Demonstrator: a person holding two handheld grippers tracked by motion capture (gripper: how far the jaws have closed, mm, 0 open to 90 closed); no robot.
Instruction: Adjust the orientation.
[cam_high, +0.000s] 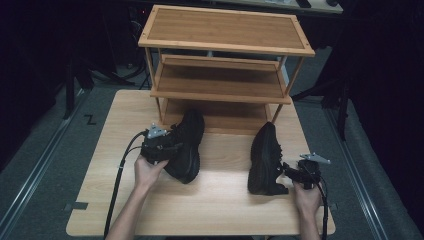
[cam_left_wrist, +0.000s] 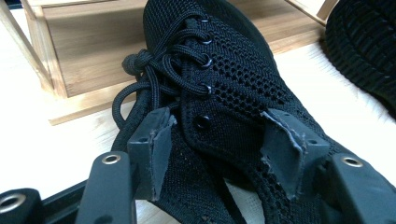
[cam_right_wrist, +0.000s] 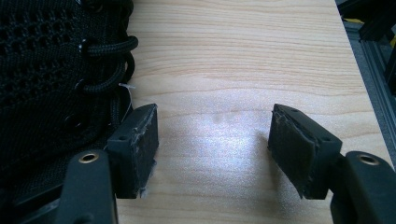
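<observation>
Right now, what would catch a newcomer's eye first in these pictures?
Two black shoes on the pale table: the left shoe has the left gripper straddling its collar, the right shoe lies on its side beside the open right gripper. Behind them stands a bamboo rack.

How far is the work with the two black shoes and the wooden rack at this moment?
Nothing looks finished: the rack shelves are bare, and both shoes are on the table. In hand: the left gripper has its jaws around the collar of the left shoe, pads seemingly not pressing. The right gripper is open over bare wood beside the right shoe. Left: presumably gripping and shelving both.
</observation>
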